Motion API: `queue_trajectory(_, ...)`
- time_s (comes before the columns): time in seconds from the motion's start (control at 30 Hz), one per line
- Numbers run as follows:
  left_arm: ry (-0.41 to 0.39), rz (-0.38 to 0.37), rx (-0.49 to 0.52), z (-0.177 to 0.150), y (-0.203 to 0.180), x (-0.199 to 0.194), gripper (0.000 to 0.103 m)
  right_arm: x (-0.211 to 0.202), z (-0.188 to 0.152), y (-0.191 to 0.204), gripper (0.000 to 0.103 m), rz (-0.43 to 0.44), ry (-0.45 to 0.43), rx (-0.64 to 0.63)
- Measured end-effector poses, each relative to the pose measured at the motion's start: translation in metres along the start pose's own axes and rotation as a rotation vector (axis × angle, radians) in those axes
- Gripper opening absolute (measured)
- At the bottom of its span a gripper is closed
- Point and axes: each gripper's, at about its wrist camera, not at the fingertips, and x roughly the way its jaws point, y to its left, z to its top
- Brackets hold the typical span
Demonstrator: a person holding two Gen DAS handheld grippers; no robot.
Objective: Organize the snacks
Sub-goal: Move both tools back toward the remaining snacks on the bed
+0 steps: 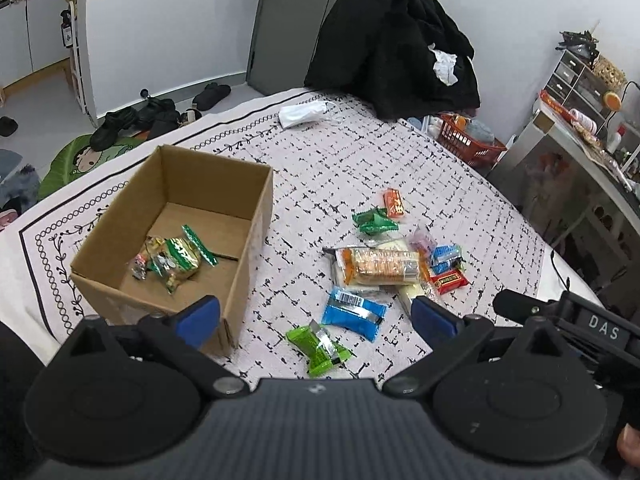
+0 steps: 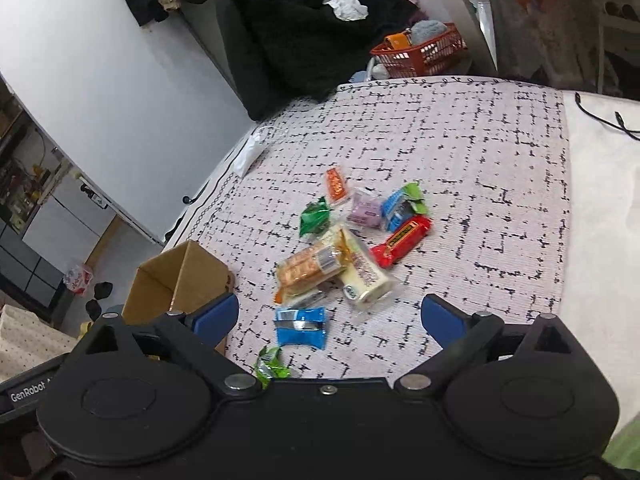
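An open cardboard box [image 1: 176, 216] stands on the patterned cloth with a few green and gold snack packets [image 1: 176, 258] inside. To its right lies a loose pile of snacks: a cracker pack [image 1: 380, 266], a blue packet [image 1: 354, 312], a lime green packet [image 1: 318, 346], a red bar [image 1: 450, 280], a dark green packet [image 1: 374, 221] and an orange packet [image 1: 394, 203]. My left gripper [image 1: 316, 314] hovers open above the blue and lime packets, holding nothing. My right gripper [image 2: 330, 316] is open too, empty, over the blue packet [image 2: 301, 326], with the cracker pack [image 2: 310, 266], white tube pack [image 2: 366, 276] and red bar [image 2: 402, 242] beyond.
A white face mask [image 1: 304, 114] lies at the far side of the cloth. A black coat [image 1: 396, 36] hangs over a chair behind, with a red basket [image 1: 466, 136] beside it. The box corner [image 2: 180, 280] sits left of my right gripper. A black cable [image 2: 604, 116] lies at the right.
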Motion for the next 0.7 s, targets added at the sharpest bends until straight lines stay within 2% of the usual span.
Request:
queue_trajectory(0.13,0.004,0.003,-0.016,-0.006,-0.005,0.01,0.1,0.002,0.001,-0.012,0.093,0.019,0.005,0.037)
queue_trajectory(0.2,0.007,0.004,-0.019,-0.01,-0.009,0.015,0.098,0.005,0.002,-0.018,0.086,0.024,0.011,0.058)
queue_trajectory(0.4,0.049,0.001,-0.042,-0.021,-0.016,0.037,0.086,0.013,0.002,-0.033,0.073,0.032,0.03,0.105)
queue_trajectory(0.7,0.118,0.017,-0.072,-0.035,-0.017,0.077,0.067,0.029,0.005,-0.04,0.061,0.038,0.059,0.115)
